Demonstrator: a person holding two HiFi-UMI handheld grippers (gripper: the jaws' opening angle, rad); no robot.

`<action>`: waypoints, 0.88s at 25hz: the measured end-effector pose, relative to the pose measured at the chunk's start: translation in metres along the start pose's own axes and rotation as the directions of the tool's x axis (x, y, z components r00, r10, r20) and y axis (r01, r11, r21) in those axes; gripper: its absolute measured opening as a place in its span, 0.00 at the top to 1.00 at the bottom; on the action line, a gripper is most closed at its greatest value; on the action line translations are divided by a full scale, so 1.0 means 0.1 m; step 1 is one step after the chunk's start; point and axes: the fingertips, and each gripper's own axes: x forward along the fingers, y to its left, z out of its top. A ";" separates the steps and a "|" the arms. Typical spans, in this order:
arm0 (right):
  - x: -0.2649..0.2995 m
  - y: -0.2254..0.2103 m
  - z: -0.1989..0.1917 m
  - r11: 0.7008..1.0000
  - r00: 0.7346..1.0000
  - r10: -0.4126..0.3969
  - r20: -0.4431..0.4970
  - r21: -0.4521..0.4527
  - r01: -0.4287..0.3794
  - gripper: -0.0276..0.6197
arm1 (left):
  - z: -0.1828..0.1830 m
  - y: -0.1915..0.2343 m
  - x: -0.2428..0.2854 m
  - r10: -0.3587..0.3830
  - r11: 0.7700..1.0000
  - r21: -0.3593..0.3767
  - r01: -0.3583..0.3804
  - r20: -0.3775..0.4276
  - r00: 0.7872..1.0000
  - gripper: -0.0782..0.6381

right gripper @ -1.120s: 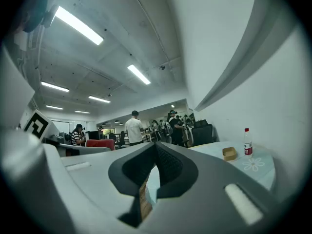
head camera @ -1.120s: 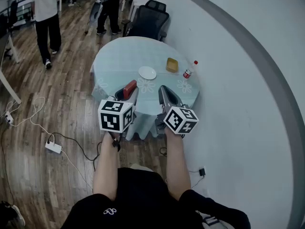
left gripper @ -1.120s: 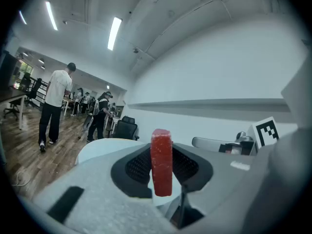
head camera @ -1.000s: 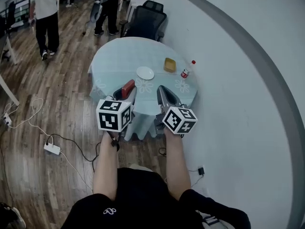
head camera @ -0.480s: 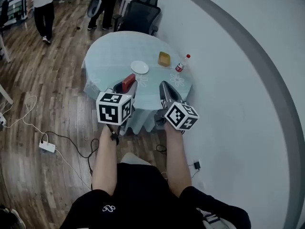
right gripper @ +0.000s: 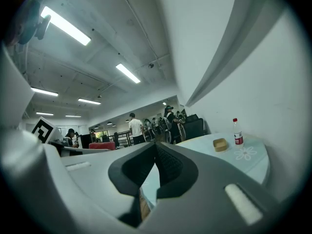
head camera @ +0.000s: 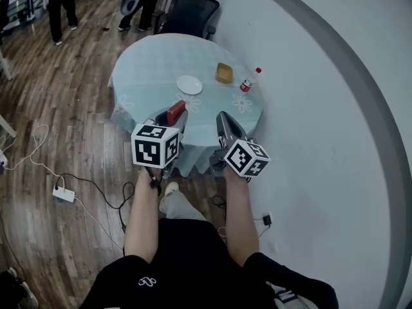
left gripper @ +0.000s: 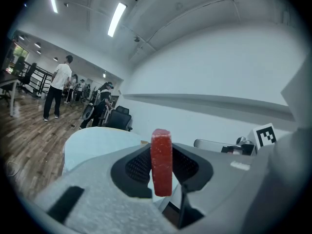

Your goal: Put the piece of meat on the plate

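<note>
My left gripper (head camera: 172,119) is shut on a red slab of meat (head camera: 175,112), which stands on edge between the jaws; in the left gripper view the meat (left gripper: 161,161) rises above the pads. My right gripper (head camera: 223,122) is beside it, jaws shut with nothing between them (right gripper: 155,147). Both are held in the air at the near edge of the round table (head camera: 151,66). The white plate (head camera: 189,84) lies on the table beyond the grippers, a short way from the meat.
A small yellow-brown bowl (head camera: 224,73) and a red-capped bottle (head camera: 248,82) stand right of the plate, near the white wall. A black office chair (head camera: 190,11) is at the table's far side. People (head camera: 61,5) walk at the back left. Cables and a power strip (head camera: 64,194) lie on the wooden floor.
Both grippers have come a little closer to the table and dropped slightly, the meat still in the left one. The people at the back have walked farther off.
</note>
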 end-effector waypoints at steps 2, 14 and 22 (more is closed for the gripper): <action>0.14 -0.07 -0.10 1.000 1.000 -0.003 -0.022 0.024 0.004 0.95 | -0.07 0.10 0.10 0.006 1.000 -0.015 -0.007 -0.026 1.000 0.77; 1.59 -0.84 -1.00 0.995 0.962 0.054 -0.268 0.099 -0.029 0.95 | -0.88 1.34 1.27 0.119 0.962 -0.213 -0.168 -0.225 0.967 0.77; 2.29 -2.14 -1.33 0.966 0.936 -0.074 -0.345 0.207 0.153 0.95 | -1.35 1.87 2.45 0.092 0.942 -0.264 -0.207 -0.389 0.916 0.77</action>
